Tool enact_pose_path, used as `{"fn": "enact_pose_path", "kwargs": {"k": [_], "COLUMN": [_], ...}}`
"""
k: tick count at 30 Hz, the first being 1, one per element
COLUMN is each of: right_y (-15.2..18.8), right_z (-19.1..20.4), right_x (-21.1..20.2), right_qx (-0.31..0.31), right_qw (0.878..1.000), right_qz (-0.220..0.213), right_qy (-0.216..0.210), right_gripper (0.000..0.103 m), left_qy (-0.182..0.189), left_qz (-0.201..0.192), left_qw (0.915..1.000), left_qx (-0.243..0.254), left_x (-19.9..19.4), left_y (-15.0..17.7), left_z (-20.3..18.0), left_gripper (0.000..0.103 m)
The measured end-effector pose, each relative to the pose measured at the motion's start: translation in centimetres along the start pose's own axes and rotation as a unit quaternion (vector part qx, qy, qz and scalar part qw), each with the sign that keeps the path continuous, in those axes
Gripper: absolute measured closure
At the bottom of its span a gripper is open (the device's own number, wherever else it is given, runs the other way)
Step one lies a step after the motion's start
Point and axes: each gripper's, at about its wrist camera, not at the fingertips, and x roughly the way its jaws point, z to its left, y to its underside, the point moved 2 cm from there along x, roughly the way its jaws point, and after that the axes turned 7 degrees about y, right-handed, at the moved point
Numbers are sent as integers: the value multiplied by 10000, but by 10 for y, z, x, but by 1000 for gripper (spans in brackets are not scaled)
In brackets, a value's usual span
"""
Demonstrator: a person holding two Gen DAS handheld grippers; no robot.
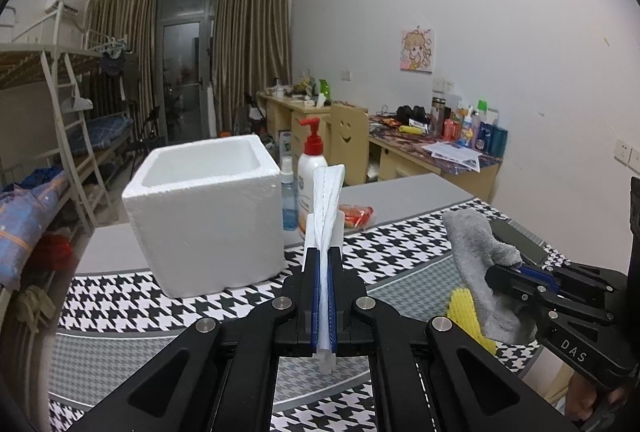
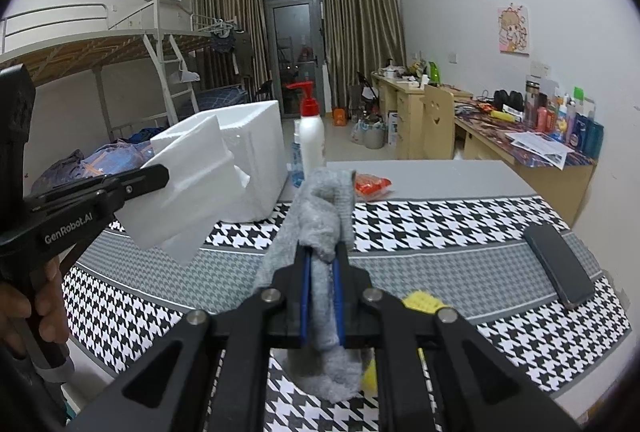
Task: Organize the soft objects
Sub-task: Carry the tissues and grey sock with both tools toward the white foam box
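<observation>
While both tongs are raised above a surface point(image 2: 460, 180) covered by a black-and-white houndstooth cloth point(image 2: 420, 216), each one is clamped on something soft. The left tongs point(image 1: 323, 252) are pinched tight on a thin white folded item point(image 1: 326, 200), which looks like a flat packet or sheet with a stitched edge; seen edge-on from the left wrist camera it stands up between the blue pads, and from the right wrist camera it shows as a broad white slab sticking out past the fingertips. The right tongs point(image 2: 322, 252) are closed on a grey fuzzy cloth point(image 2: 324, 216), possibly a sock or small towel, which bunches above the pads and droops below them.

Beyond the left tongs sits an open white foam box point(image 1: 208, 216), standing upright on the far left part of the houndstooth cloth. Just to its right stand a white pump bottle with a red top point(image 1: 311, 160) and a smaller clear blue bottle point(image 1: 288, 200), with a red and orange packet point(image 1: 356, 216) lying near them on the bare grey surface. A yellow foam net sleeve point(image 2: 420, 302) lies on the cloth under the right tongs, partly hidden by them. A dark phone point(image 2: 558, 264) lies flat on the cloth at the right.

A hand point(image 2: 44, 308) grips the handle of the left tongs. Behind the surface are bunk beds, curtains and cluttered wooden desks.
</observation>
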Motion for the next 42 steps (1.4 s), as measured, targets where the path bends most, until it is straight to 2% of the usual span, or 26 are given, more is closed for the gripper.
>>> {"fn": "enact_pose_path", "kwargs": {"k": [21,42], "right_y": [-44,-84], "right_z": [26,53], "right_x": [4,18], "right_qx": [-244,-444], "right_qw": [9991,9972], "right_qz": [-267,-358], "right_qy": [-210,-476], "right_gripper": [90,90], "left_qy": [-262,-615], "left_qz": [-333,-587], "left_qw": [9991,9963], "left_qx": [87,118], "left_x": [-11,-16], "left_y": [-34,-65], "left_z": [15,42], "left_gripper": [100,99]}}
